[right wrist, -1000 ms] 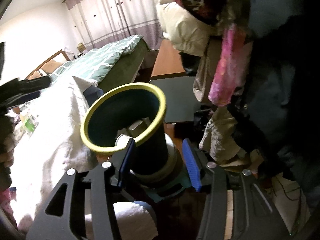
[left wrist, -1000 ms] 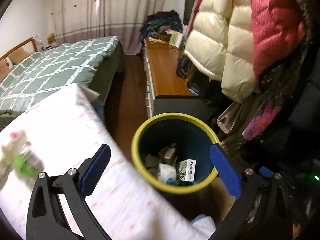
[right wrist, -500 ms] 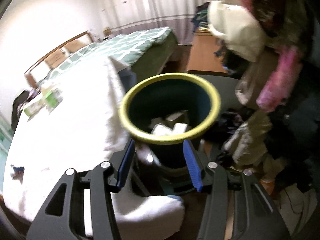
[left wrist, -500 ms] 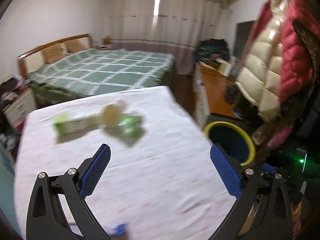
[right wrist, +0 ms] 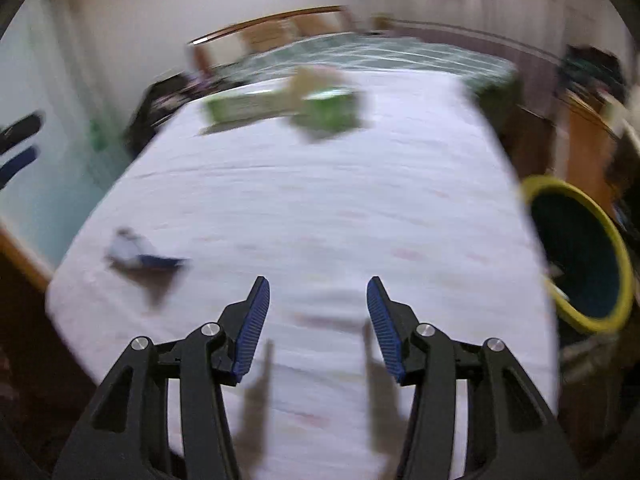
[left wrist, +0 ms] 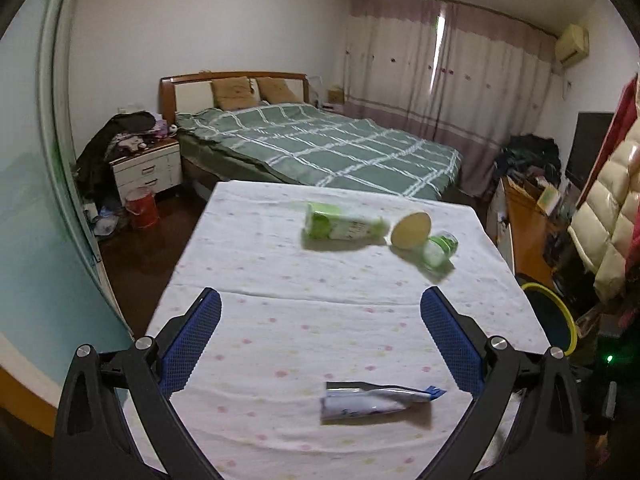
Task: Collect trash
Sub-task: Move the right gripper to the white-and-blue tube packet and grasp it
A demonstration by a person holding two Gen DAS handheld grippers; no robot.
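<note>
Both grippers hang with jaws spread wide and empty over a worktop (left wrist: 280,280) draped in a pale dotted cloth, where four bits of trash wait. Nearest is a squeezed tube (left wrist: 372,400), lying flat just ahead of the left gripper (left wrist: 320,336) and slightly right of its centre line, long axis running left to right across the jaws, so a grab would likely call for a turn of the wrist. From the right gripper (right wrist: 318,320) the same tube (right wrist: 136,256) sits off to the near left, making the left hand the closer one. At the far side lie a green carton (left wrist: 340,226) on its side, a round tan piece (left wrist: 411,230) and a small green-capped bottle (left wrist: 438,249), close together. The yellow-rimmed bin (right wrist: 580,256) stands off the worktop's right edge, below the cloth. Open cloth lies between tube and far cluster, leaving room to manoeuvre; the right view is blurred.
</note>
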